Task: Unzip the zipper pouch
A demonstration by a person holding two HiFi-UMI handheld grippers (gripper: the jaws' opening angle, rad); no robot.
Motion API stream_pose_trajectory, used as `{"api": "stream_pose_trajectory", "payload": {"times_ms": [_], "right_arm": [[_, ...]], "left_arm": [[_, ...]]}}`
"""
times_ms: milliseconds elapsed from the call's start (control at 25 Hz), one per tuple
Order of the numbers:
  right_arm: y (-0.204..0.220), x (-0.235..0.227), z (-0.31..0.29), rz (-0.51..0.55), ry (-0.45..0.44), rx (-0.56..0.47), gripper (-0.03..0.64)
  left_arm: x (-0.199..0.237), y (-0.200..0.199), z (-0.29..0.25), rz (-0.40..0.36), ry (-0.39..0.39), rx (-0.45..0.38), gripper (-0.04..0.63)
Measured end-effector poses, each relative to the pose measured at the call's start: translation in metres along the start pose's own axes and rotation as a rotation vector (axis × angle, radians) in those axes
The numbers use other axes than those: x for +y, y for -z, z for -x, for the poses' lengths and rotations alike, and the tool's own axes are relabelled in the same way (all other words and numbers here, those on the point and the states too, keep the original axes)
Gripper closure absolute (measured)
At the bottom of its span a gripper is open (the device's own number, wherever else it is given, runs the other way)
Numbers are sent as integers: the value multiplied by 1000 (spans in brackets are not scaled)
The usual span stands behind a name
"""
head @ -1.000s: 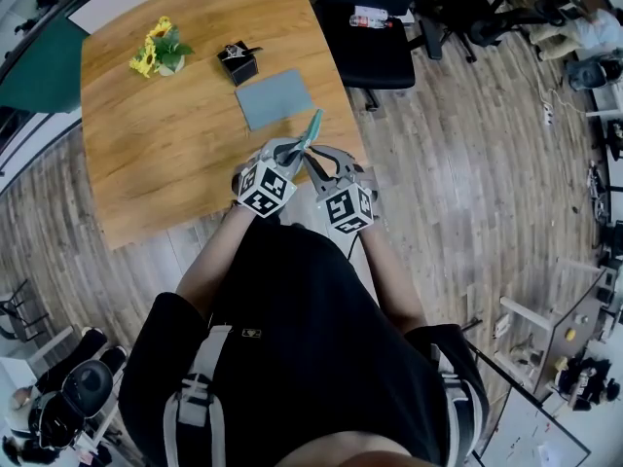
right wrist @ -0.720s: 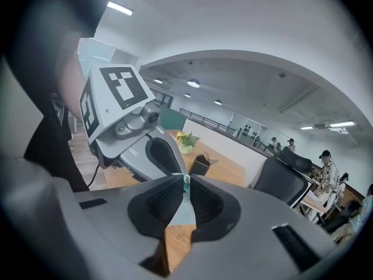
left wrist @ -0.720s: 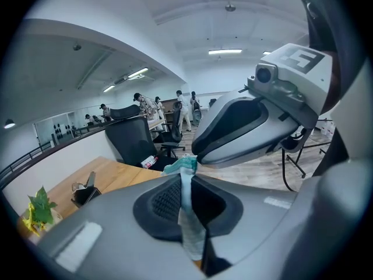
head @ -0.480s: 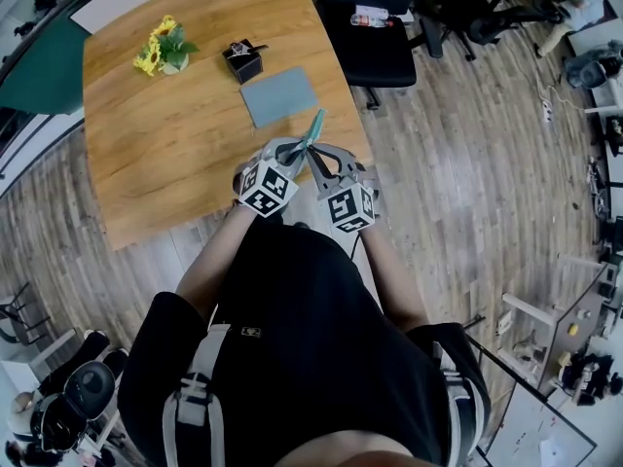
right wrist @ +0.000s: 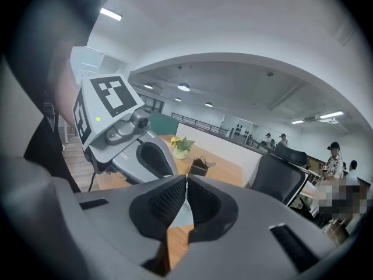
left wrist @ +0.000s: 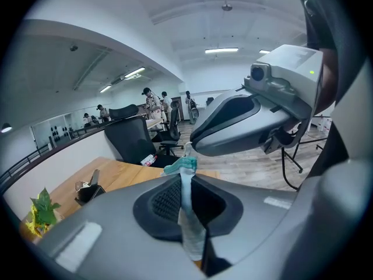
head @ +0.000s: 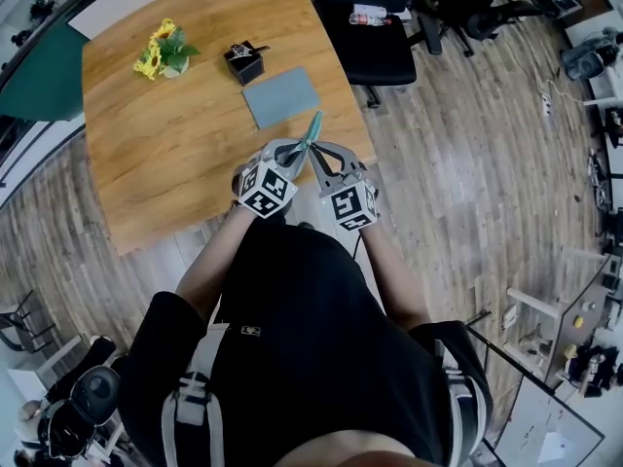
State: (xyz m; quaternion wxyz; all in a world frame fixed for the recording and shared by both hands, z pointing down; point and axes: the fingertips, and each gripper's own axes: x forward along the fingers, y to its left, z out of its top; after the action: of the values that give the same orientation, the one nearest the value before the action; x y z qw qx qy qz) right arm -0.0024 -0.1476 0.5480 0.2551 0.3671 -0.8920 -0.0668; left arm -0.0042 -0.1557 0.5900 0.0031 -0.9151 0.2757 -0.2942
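The room is bright all over. Long white lamps [left wrist: 221, 50] on the ceiling give the light, and one at the top edge of the left gripper view glares hard. The wood floor [head: 467, 163] shines pale at the right of the head view, and its planks bend near the edges. The counter [head: 165, 154] looks warm and clear. Both gripper views have dark round corners. The left gripper [left wrist: 185, 177] is so near the lens that its grey body looks fuzzy.
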Motion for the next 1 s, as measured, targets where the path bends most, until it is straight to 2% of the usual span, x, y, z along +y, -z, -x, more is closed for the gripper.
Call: {"api": "stream_pose_trajectory", "payload": {"times_ms": [320, 600, 1000], "right_arm": [[3, -2, -3, -40, -3, 9, 605], [10, -13, -8, -236, -13, -32, 607], [15, -20, -2, -288, 28, -28, 607]], "left_arm": [[-5, -4, -5, -39, 25, 1, 580], [-3, -3, -13, -28, 34, -16, 580], [-12, -8, -15, -22, 34, -25, 581]]}}
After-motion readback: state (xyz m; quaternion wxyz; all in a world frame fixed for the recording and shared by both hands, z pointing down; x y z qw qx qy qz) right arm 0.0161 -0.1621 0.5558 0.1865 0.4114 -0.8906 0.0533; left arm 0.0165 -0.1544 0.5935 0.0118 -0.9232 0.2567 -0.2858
